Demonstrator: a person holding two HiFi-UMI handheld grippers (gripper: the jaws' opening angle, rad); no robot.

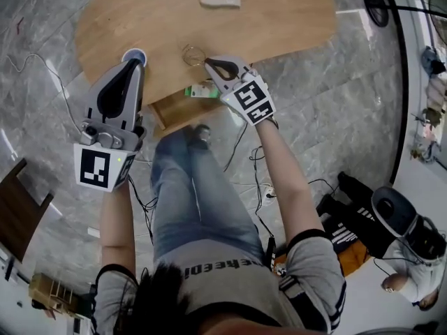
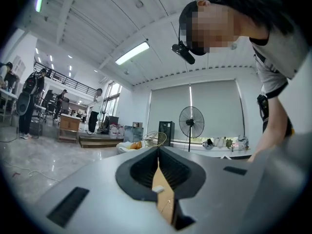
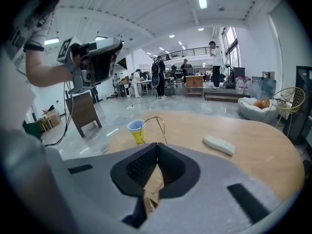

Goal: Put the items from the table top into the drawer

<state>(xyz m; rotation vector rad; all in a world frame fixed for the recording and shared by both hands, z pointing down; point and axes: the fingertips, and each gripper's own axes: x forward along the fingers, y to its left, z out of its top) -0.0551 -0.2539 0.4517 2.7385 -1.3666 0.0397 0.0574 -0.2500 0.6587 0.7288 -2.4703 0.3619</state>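
My right gripper (image 1: 207, 61) (image 3: 157, 145) hangs over the near edge of the round wooden table (image 1: 279, 19), shut on a thin wire spectacle frame (image 1: 192, 53) (image 3: 155, 123) that sticks out past its tips. Farther back on the table top lies a white remote (image 1: 220, 1) (image 3: 218, 145). A yellow cup with a blue rim (image 1: 134, 54) (image 3: 137, 130) stands at the left edge, partly hidden by my left gripper (image 1: 137, 61) (image 2: 159, 150). That gripper is shut with nothing in it and points level into the room. Below the table edge the wooden drawer (image 1: 174, 110) stands open.
A green-and-white item (image 1: 201, 91) lies at the drawer's back. A dark wooden chair (image 1: 17, 208) (image 3: 83, 112) stands left of the table. Cables trail over the marble floor, and a person (image 1: 412, 257) sits on it at the lower right among bags.
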